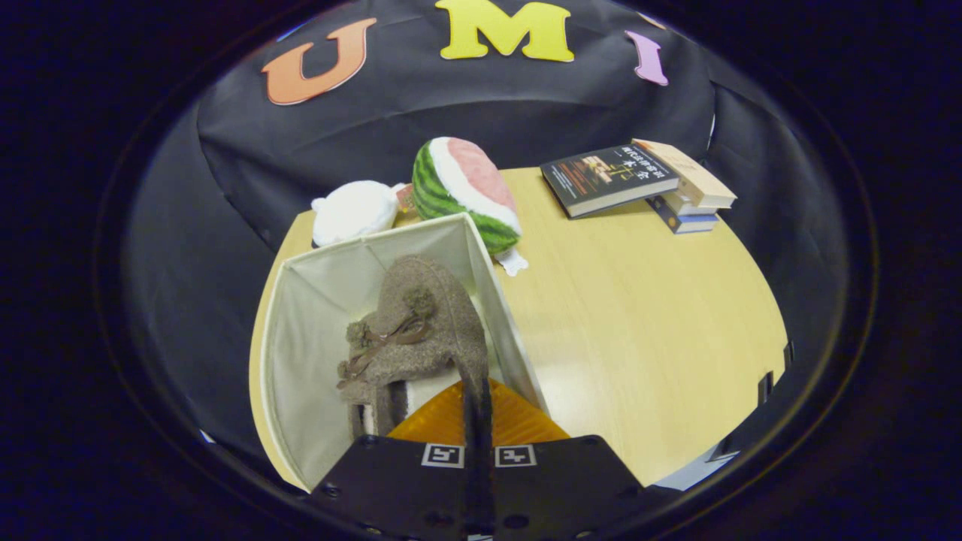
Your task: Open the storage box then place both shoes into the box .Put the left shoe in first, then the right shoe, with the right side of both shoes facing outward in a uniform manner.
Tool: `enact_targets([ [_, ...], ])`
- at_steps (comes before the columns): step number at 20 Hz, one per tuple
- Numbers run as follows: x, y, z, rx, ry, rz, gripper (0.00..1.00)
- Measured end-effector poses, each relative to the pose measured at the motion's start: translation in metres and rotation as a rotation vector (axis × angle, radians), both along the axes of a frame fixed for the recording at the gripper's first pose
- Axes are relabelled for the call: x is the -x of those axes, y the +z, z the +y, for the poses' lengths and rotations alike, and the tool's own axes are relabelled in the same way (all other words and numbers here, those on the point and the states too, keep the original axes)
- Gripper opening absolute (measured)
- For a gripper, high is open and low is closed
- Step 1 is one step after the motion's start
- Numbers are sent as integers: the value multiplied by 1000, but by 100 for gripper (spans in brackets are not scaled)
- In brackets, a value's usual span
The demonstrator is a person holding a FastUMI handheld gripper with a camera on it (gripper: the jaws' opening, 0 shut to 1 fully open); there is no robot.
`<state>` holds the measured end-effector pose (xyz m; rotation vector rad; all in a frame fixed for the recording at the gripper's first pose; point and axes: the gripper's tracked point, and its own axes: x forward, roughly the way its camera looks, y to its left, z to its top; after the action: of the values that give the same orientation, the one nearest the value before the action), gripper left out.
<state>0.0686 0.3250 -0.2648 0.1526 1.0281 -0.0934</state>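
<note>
A brown fuzzy shoe (421,323) with a bow and pom-poms hangs toe-away inside the open cream fabric storage box (301,353). My gripper (477,409) is shut on the shoe's heel rim, which shows as a thin dark strip pinched between the two fingers (526,428). The shoe's pale lining (428,391) shows just ahead of the fingers. The shoe sits between the box's left wall and its right wall (503,315). The box floor under the shoe is hidden, so I cannot tell if another shoe lies there.
The box stands on a light wooden table (646,323). Behind it lie a white plush toy (353,212) and a watermelon-slice plush (466,191). A stack of books (639,180) rests at the table's far right corner. Bare tabletop stretches to the right of the box.
</note>
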Motion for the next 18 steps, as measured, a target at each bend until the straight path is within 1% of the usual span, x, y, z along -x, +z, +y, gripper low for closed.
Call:
enact_targets([
  [3, 1, -7, -2, 20, -3, 17, 1],
  [4, -2, -4, -1, 20, 3, 11, 3],
  [6, -7, 4, 1, 40, 19, -24, 11],
  [8, -11, 14, 5, 46, 47, -61, 11],
  [10, -13, 26, 8, 37, 72, -101, 24],
  [11, -13, 34, 8, 33, 85, -124, 39],
  [12, -14, 44, 5, 28, 93, -157, 46],
  [15, -14, 83, -12, 31, 104, -275, 79],
  [18, -9, 122, -41, 54, 106, -373, 92],
])
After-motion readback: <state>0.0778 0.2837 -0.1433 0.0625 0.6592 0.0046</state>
